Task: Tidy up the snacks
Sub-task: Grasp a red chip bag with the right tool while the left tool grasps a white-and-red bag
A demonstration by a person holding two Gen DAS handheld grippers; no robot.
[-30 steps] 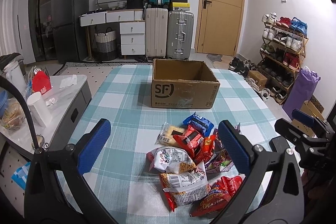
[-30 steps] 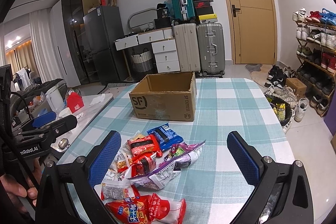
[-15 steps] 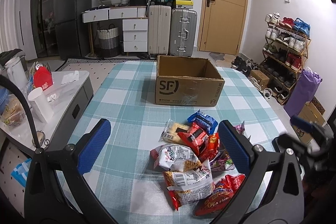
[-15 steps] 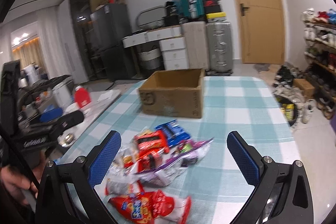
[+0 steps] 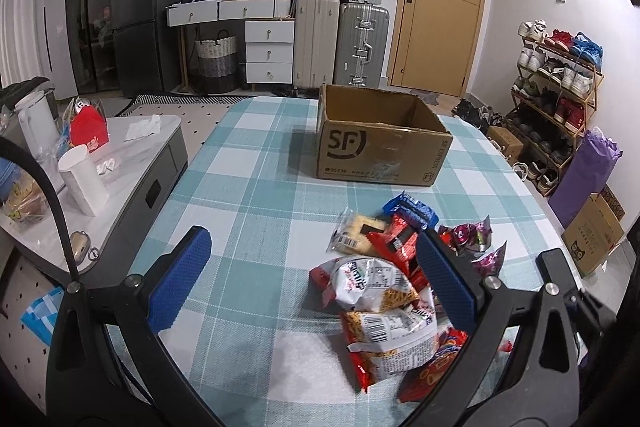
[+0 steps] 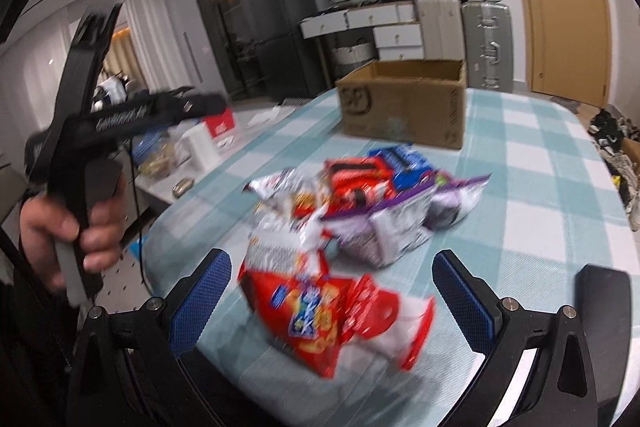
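A pile of snack bags (image 5: 392, 279) lies on the checked tablecloth, also seen blurred in the right wrist view (image 6: 352, 227). An open cardboard box (image 5: 380, 143) marked SF stands behind it, also in the right wrist view (image 6: 404, 103). My left gripper (image 5: 312, 279) is open and empty, its right finger over the pile's near side. My right gripper (image 6: 332, 299) is open and empty, its jaws on either side of a red bag (image 6: 332, 311) at the pile's near end. The left gripper's handle, held in a hand (image 6: 76, 227), shows at the left of the right wrist view.
A grey side cabinet (image 5: 120, 163) with cups and a red box stands left of the table. Suitcases (image 5: 340, 39), drawers and a door are at the back. A shoe rack (image 5: 556, 87) and a purple bag (image 5: 588, 171) are on the right.
Both grippers have moved toward the pile. The right view has swung left and down, so the red bag now lies between its jaws. The left view has shifted left.
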